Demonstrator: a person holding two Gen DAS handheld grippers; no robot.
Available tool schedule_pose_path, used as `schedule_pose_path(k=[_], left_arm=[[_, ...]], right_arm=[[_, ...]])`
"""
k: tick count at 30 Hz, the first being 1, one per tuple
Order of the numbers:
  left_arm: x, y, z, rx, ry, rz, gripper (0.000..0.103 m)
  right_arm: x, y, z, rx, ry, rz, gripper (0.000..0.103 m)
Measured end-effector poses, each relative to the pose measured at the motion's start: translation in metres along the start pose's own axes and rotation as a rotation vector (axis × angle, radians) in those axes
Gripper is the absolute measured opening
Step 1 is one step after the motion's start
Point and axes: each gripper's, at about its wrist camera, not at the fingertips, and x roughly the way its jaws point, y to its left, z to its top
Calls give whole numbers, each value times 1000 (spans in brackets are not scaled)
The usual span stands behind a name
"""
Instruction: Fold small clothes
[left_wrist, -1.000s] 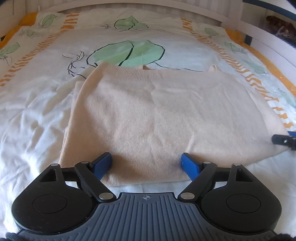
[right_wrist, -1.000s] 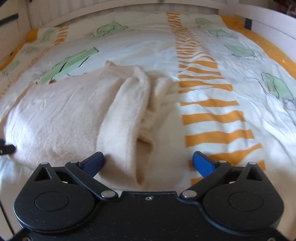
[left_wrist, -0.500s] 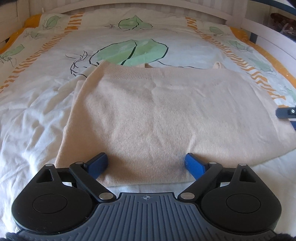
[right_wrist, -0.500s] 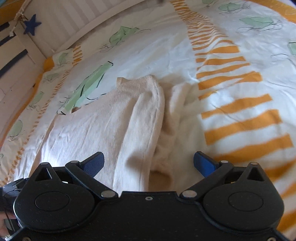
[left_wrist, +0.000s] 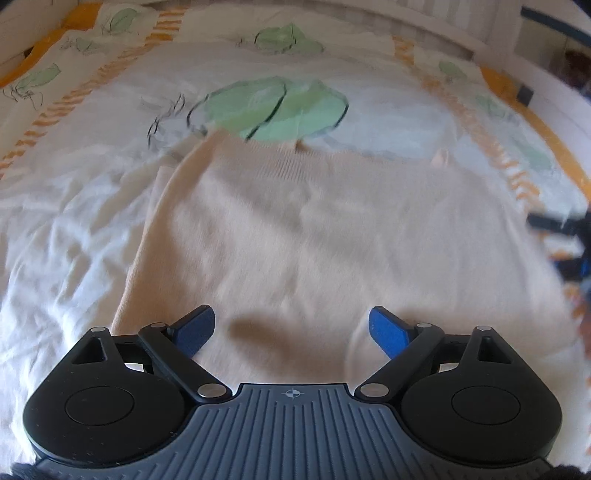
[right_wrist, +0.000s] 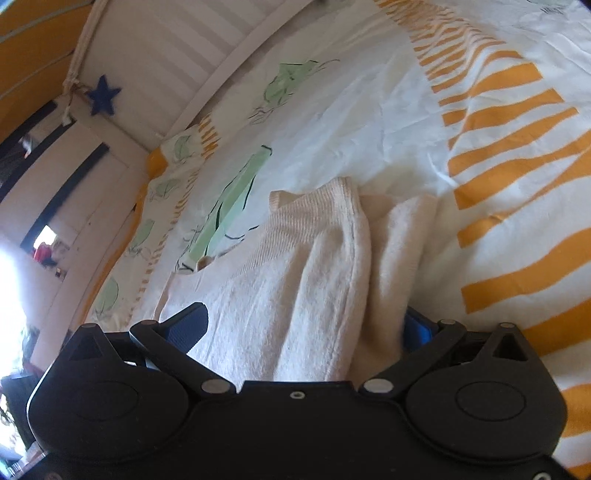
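Observation:
A cream knit sweater (left_wrist: 314, 251) lies flat on the bed, its ribbed hem at the far side. My left gripper (left_wrist: 291, 328) is open over the sweater's near edge, holding nothing. In the right wrist view the sweater's bunched, folded side (right_wrist: 325, 280) runs between the jaws of my right gripper (right_wrist: 306, 328), which is open and tilted. The cloth covers part of the right finger. The right gripper also shows, blurred, at the right edge of the left wrist view (left_wrist: 569, 236).
The bed is covered by a white duvet (left_wrist: 74, 221) with green leaf prints and orange stripes (right_wrist: 517, 155). A white slatted bed rail (right_wrist: 192, 55) with a blue star (right_wrist: 103, 96) stands behind. A white wall or cupboard is at the left.
My right gripper has tilted and moved down onto the sweater's bunched side, which now lies between its jaws. My left gripper has moved forward a little over the near edge.

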Motion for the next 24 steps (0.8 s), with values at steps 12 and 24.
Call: schedule_pose_path(k=[12, 24], left_arm=[[68, -67, 75, 129, 38, 74, 91], [101, -64, 63, 92, 88, 84, 102]], right_arm=[[4, -1, 10, 26, 46, 0, 103], [4, -1, 16, 60, 71, -15, 103]])
